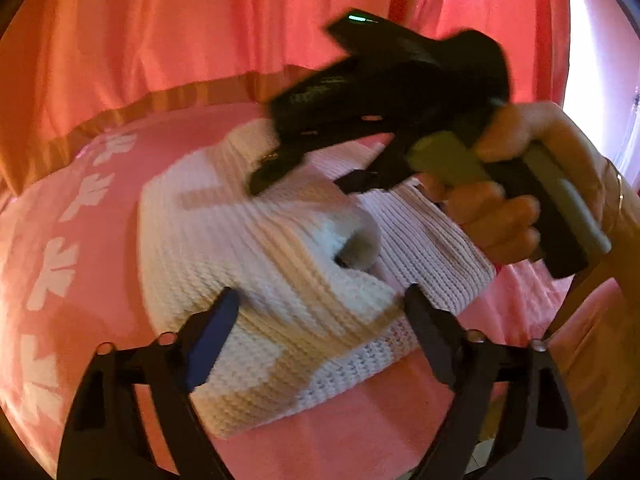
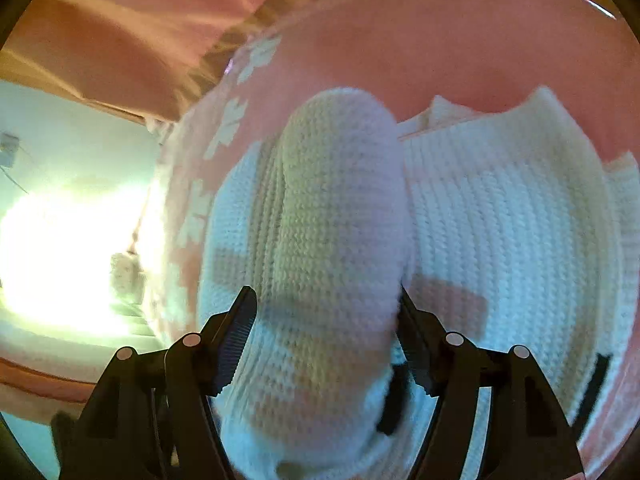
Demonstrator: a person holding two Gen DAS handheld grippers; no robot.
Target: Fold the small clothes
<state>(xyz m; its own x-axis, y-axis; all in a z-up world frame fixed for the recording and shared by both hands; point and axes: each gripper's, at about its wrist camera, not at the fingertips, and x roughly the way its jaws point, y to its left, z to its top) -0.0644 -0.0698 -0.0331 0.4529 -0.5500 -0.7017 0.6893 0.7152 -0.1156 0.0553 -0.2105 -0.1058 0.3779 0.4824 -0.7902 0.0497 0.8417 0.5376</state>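
Landmark: knit sweater (image 1: 256,248), lying on the bedspread (image 1: 96,240) near its middle.

- Row of flower motifs (image 1: 56,272) on the bedspread, left of the sweater.
- Curtain (image 1: 160,40) behind the sweater, beyond the bedspread's far edge.
- Left gripper (image 1: 320,300) at the sweater's near hem, fingers spread to either side of it.
- Right gripper (image 1: 304,176) over the sweater's far right part, fingertips at the knit; person's hand (image 1: 520,200) right of the sweater, around the handle.
- Right wrist view: a raised fold of sweater (image 2: 336,216) sits between that gripper's fingers (image 2: 236,328), possibly pinched, too blurred to confirm; the rest of the sweater lies flat to the fold's right.
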